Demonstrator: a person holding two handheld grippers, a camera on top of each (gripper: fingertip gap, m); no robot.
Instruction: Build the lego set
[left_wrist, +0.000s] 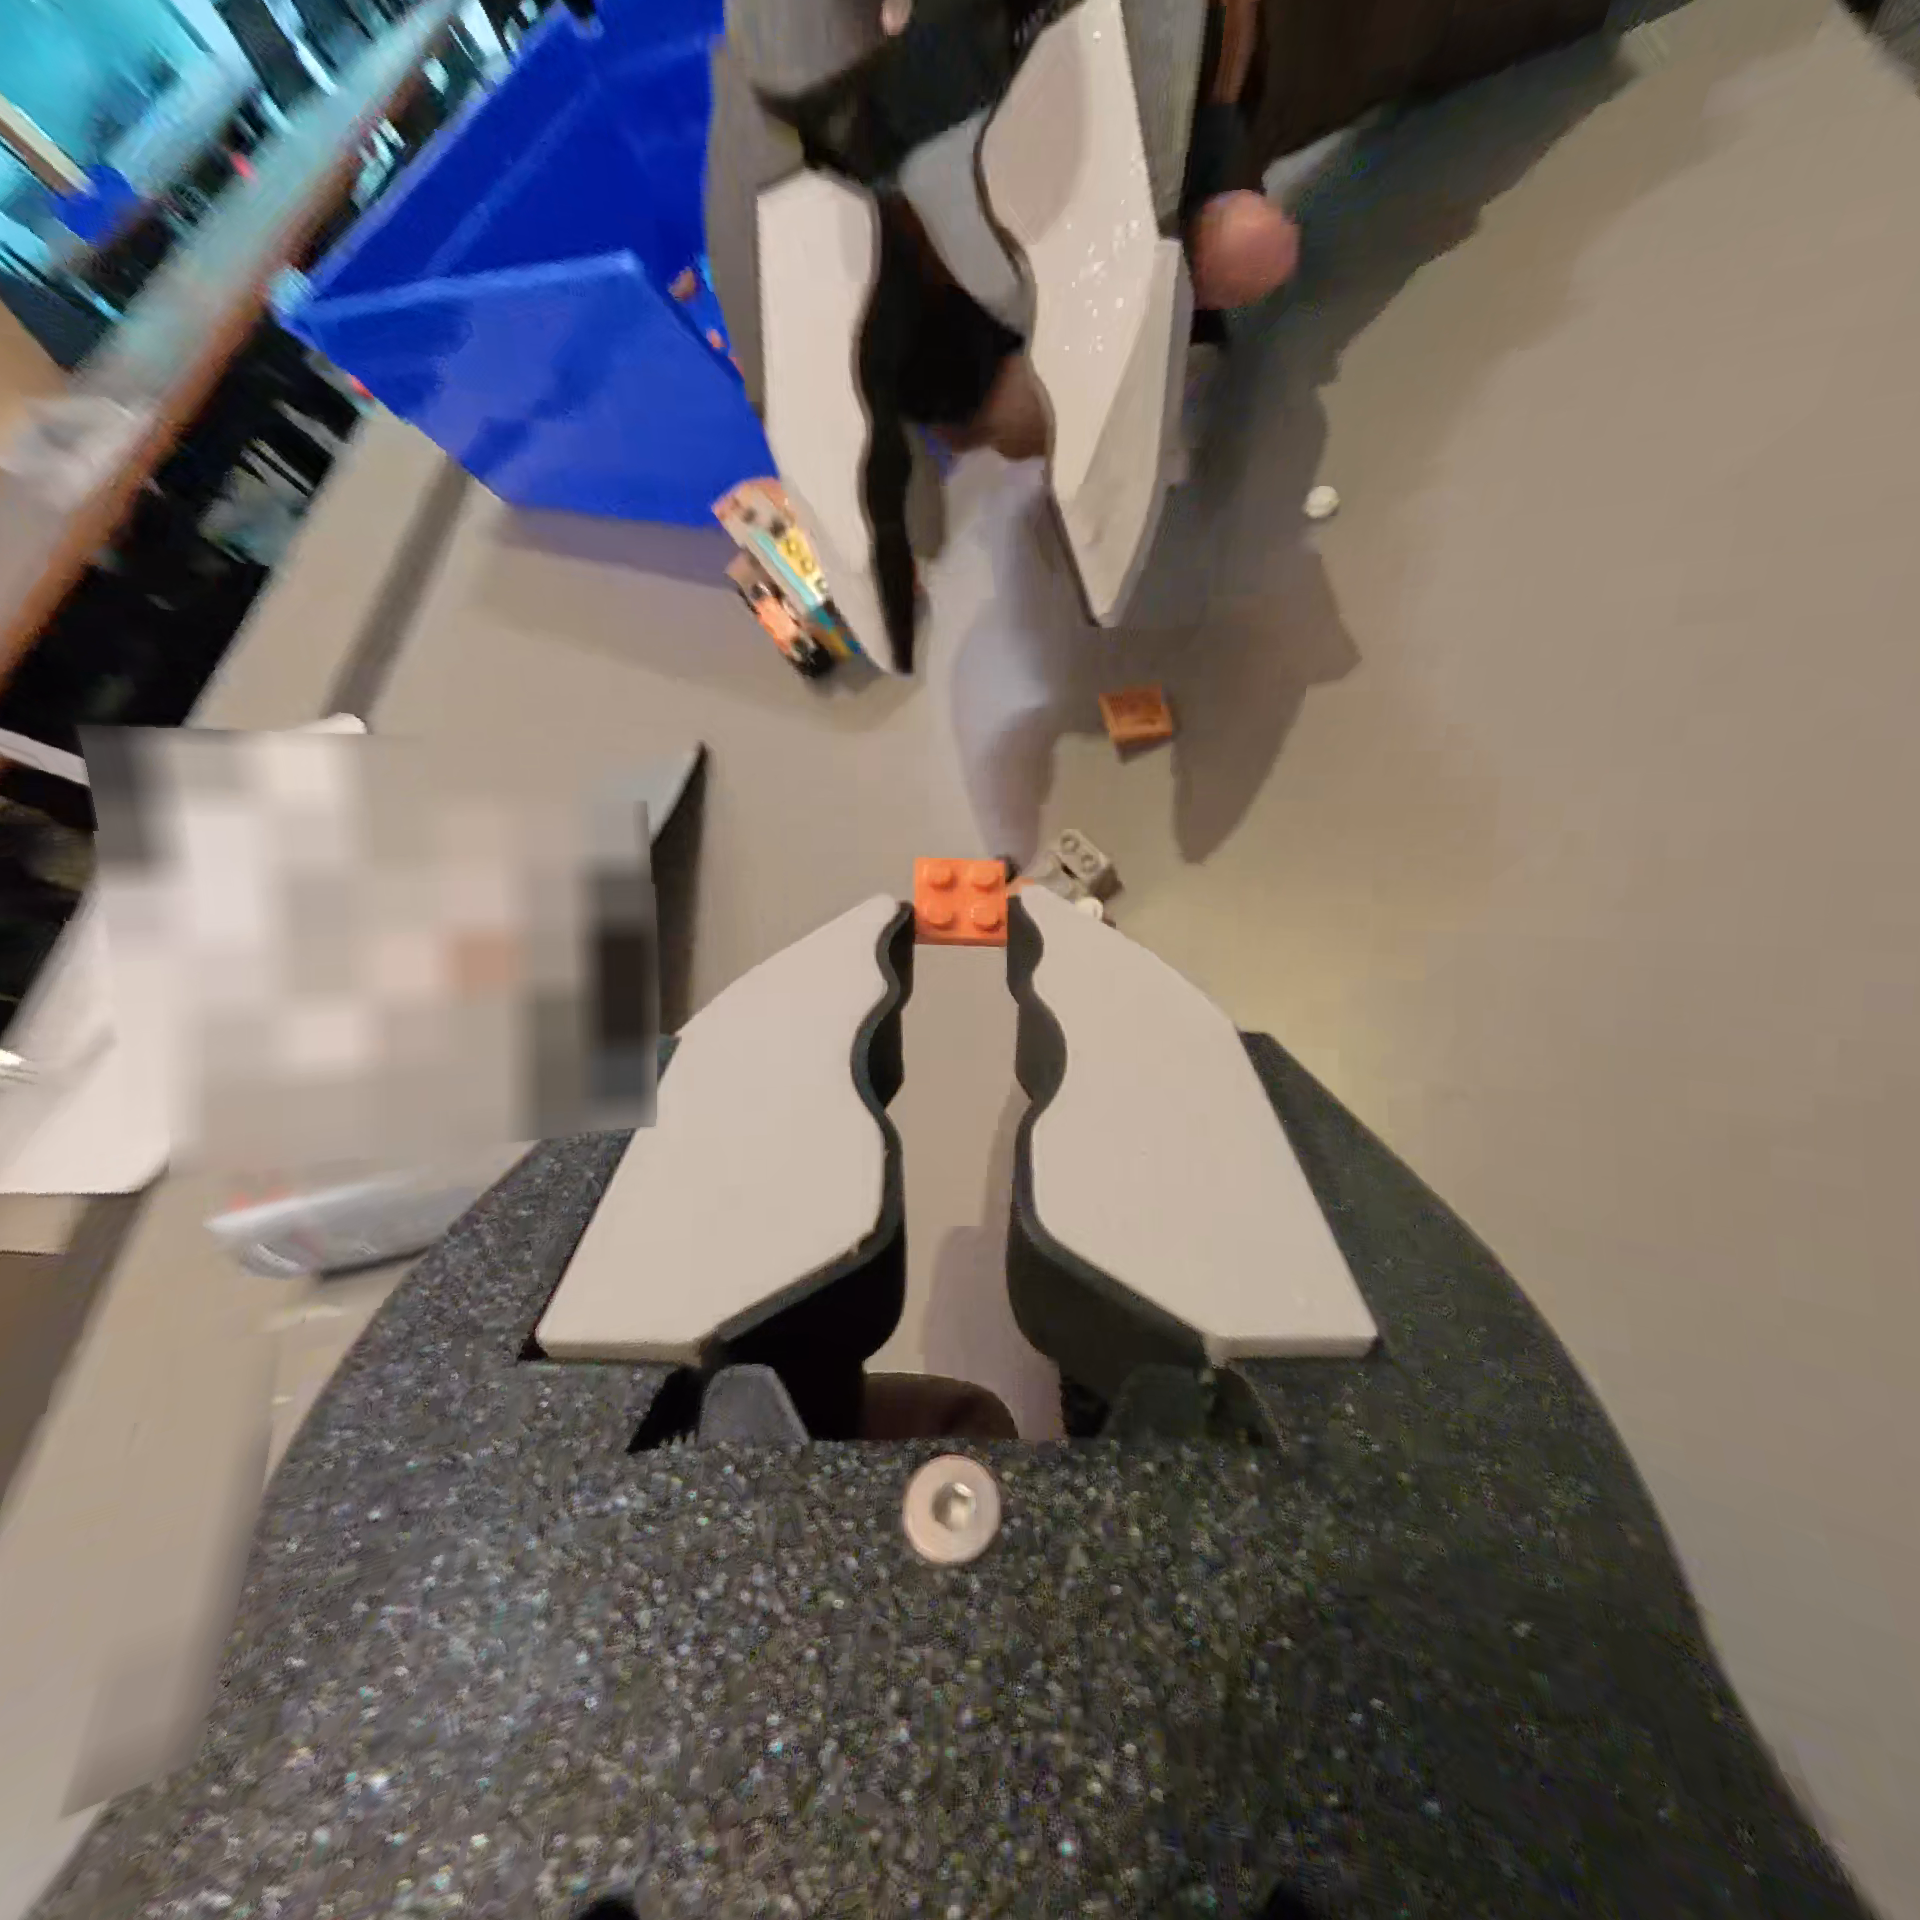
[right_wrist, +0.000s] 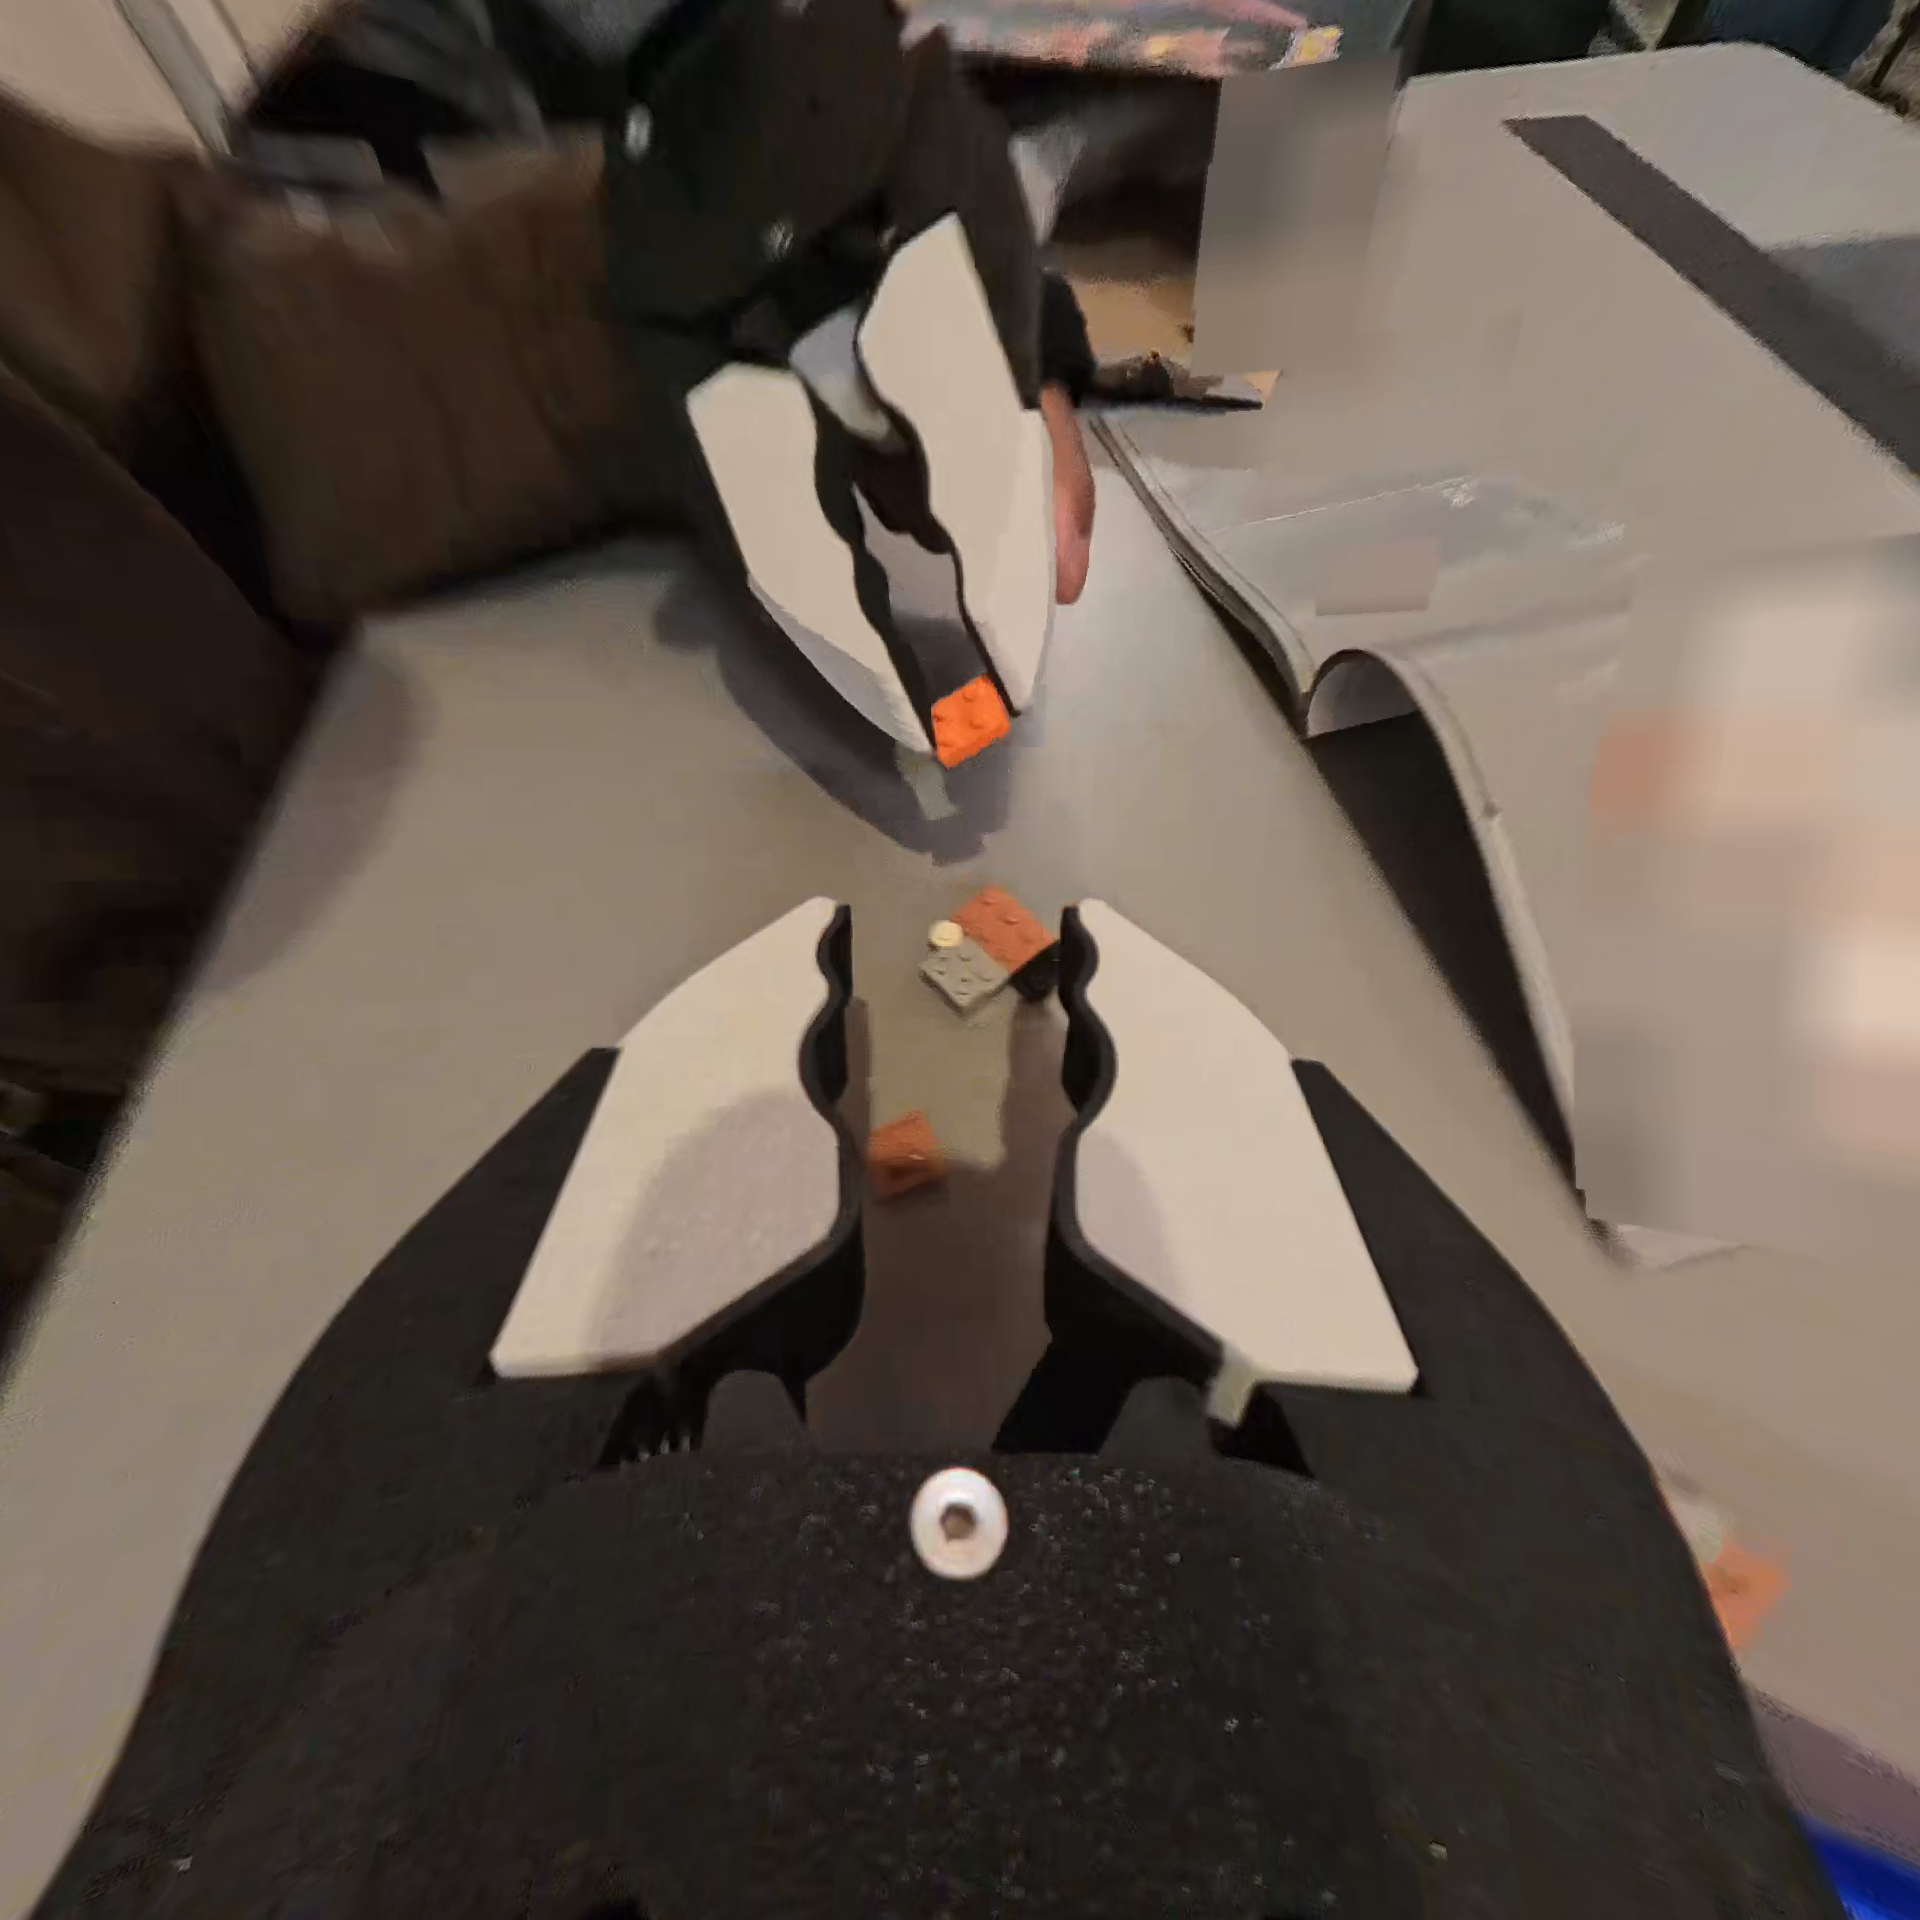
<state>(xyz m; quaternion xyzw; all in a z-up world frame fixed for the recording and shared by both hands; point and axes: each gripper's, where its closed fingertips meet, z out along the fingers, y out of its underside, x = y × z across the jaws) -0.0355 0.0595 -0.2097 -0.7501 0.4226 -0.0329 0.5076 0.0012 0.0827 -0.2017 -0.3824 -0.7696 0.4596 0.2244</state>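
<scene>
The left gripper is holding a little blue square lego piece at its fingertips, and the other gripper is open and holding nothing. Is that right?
Not quite: the piece is orange, not blue. The left wrist view shows the left gripper pinching a small orange square plate at its fingertips. The rest holds: the right gripper is open and holding nothing.

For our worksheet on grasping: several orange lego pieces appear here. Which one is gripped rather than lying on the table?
The orange two-by-two plate clamped at the left gripper fingertips. The other orange pieces lie loose on the table.
</scene>
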